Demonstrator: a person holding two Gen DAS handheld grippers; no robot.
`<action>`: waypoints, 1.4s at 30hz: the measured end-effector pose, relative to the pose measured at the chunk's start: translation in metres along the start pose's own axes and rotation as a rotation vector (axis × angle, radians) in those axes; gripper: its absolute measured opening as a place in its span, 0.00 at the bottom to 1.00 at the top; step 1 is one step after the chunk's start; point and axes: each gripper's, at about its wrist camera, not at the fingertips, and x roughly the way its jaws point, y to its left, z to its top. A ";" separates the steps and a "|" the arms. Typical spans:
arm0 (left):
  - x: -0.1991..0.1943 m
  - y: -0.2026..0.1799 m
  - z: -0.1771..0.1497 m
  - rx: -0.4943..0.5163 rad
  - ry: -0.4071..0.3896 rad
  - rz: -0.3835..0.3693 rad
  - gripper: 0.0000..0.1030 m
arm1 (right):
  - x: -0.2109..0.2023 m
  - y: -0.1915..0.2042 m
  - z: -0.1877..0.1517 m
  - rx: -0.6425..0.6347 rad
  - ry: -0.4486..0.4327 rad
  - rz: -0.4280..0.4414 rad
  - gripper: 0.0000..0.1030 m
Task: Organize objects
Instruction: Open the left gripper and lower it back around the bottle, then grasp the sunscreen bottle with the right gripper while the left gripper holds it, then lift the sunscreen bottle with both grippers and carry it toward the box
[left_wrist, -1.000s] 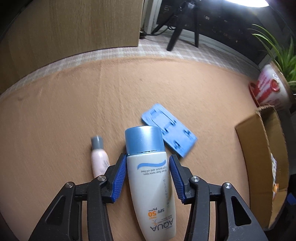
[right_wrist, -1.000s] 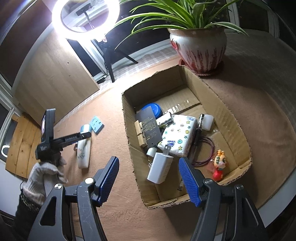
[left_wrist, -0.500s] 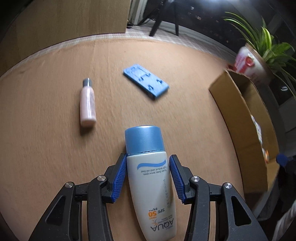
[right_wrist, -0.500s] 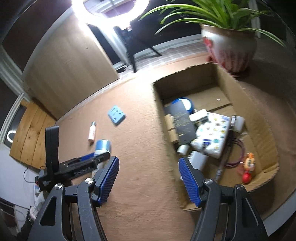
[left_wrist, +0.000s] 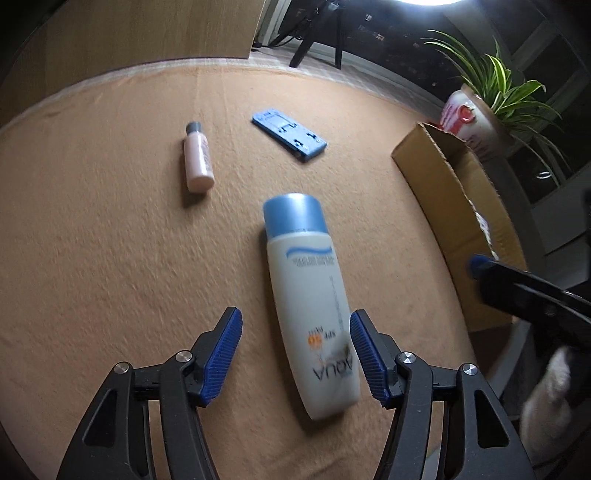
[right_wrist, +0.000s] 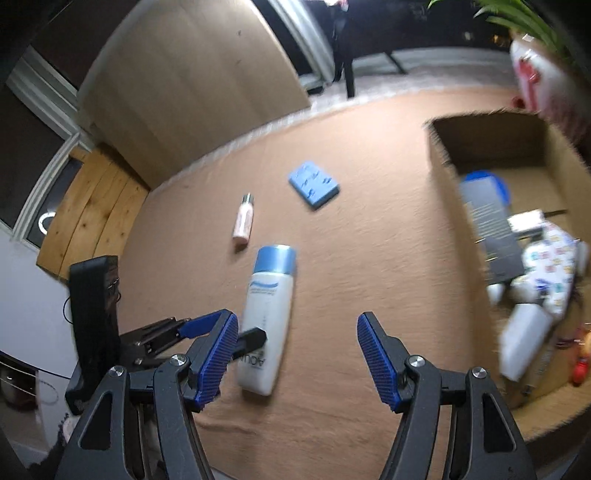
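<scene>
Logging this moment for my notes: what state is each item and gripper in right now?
Left gripper: open, straddling the bottle.
Right gripper: open, empty.
Sunscreen bottle: capped, lying flat on the table.
Small pink bottle: capped, lying down.
Blue holder: lying flat.
Cardboard box: open, holding items.
Potted plant: upright.

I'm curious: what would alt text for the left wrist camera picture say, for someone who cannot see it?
A white sunscreen bottle with a blue cap lies on a tan tablecloth between the open blue-padded fingers of the left gripper. Beyond it lie a small pink bottle and a flat blue plastic piece; a cardboard box and potted plant stand at right.
</scene>
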 end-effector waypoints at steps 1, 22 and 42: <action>-0.001 0.001 -0.002 -0.006 -0.002 -0.013 0.62 | 0.008 0.000 0.001 0.010 0.022 0.010 0.62; 0.018 -0.010 -0.010 -0.007 0.032 -0.095 0.44 | 0.073 0.004 0.001 0.052 0.209 0.095 0.38; -0.019 -0.095 0.015 0.141 -0.072 -0.179 0.44 | -0.038 -0.032 0.020 0.069 -0.040 0.031 0.37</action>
